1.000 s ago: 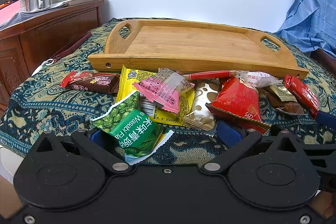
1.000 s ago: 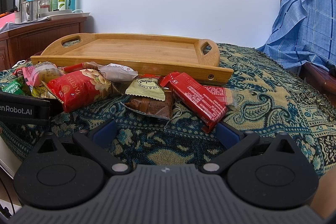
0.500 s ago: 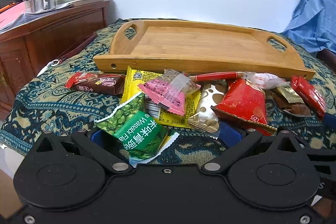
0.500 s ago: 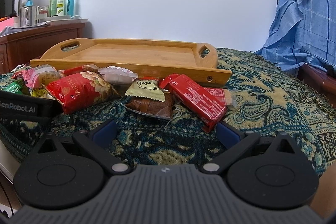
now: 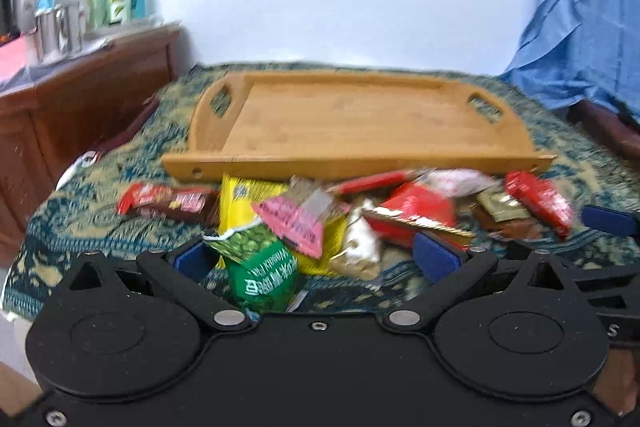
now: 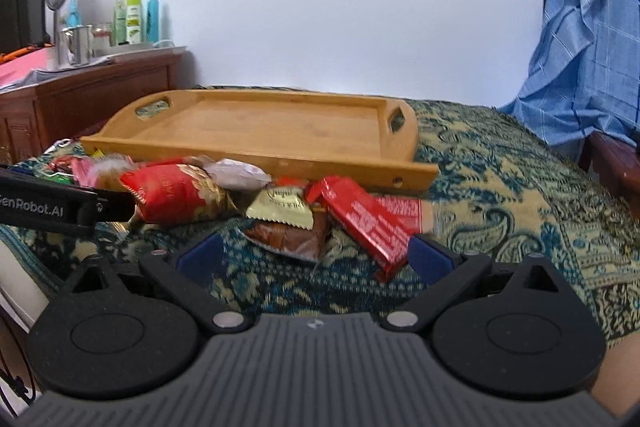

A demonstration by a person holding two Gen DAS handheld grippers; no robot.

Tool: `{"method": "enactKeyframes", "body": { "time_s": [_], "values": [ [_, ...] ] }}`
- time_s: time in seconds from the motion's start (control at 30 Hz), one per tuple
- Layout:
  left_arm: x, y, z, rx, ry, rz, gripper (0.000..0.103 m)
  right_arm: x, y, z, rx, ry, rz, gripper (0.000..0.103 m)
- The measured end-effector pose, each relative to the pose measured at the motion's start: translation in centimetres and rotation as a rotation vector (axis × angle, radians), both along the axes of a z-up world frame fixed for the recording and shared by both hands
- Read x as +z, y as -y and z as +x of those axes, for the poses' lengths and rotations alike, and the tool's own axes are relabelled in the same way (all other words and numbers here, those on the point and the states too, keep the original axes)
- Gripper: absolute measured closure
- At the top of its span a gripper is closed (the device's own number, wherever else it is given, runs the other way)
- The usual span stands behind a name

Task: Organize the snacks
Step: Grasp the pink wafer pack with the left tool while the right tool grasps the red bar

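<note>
Raised and tipped since the earlier frame, the left gripper (image 5: pixel 316 259) is held wide over the crinkled green wasabi-pea packet (image 5: pixel 260 267) lying on the paisley cloth (image 6: pixel 500 195) before the empty bamboo tray (image 5: pixel 360 119), the right gripper (image 6: pixel 316 259) equally wide; closing squarely across the packet's middle is advised.

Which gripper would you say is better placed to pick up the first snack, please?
Probably the left gripper: the green wasabi pea packet already lies between its open fingers, beside the left pad.
</note>
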State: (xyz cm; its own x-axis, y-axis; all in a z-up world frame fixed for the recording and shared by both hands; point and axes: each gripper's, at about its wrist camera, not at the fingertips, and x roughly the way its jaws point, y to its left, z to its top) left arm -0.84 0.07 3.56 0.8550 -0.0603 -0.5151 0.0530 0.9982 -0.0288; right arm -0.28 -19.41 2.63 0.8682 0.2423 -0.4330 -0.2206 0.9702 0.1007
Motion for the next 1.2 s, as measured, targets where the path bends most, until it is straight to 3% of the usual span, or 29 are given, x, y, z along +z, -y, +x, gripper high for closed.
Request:
{"method": "enactKeyframes", "body": {
  "time_s": [0.2, 0.27, 0.33, 0.4, 0.5, 0.6, 0.63, 0.9, 1.2],
  "values": [
    [1.0, 0.1, -1.0, -0.024, 0.099, 0.014, 0.007, 1.1, 1.2, 0.4, 0.015, 0.017, -0.003, 0.018],
    [0.7, 0.3, -0.7, -0.031, 0.093, 0.045, 0.015, 1.2, 1.6, 0.9, 0.008, 0.004, -0.014, 0.026],
    [0.1, 0.2, -0.1, -0.017, 0.057, 0.047, 0.030, 1.1, 1.9, 1.5, 0.000, -0.020, -0.024, 0.038],
    [-0.1, -0.2, 0.3, -0.017, 0.052, 0.000, 0.033, 1.0, 2.0, 2.1, -0.002, -0.038, -0.023, 0.043],
    [-0.4, -0.6, 0.9, -0.029, 0.056, -0.003, 0.040, 0.8, 1.9, 2.4, -0.002, -0.042, -0.026, 0.047],
    [-0.9, -0.7, 2.2, -0.016, 0.005, 0.031, 0.060, 0.7, 1.6, 2.4, -0.005, -0.028, -0.051, 0.048],
    [-1.0, -0.8, 2.5, -0.020, -0.003, 0.027, 0.062, 0.7, 1.5, 2.5, -0.006, -0.025, -0.055, 0.049],
    [-1.0, -1.4, 3.0, -0.044, -0.011, 0.018, 0.066, 0.5, 1.5, 2.9, -0.035, -0.031, -0.056, 0.051],
    [-0.1, -1.2, 2.6, -0.046, -0.027, 0.006, 0.067, 0.4, 1.7, 3.3, -0.046, -0.048, -0.038, 0.065]
  ]
}}
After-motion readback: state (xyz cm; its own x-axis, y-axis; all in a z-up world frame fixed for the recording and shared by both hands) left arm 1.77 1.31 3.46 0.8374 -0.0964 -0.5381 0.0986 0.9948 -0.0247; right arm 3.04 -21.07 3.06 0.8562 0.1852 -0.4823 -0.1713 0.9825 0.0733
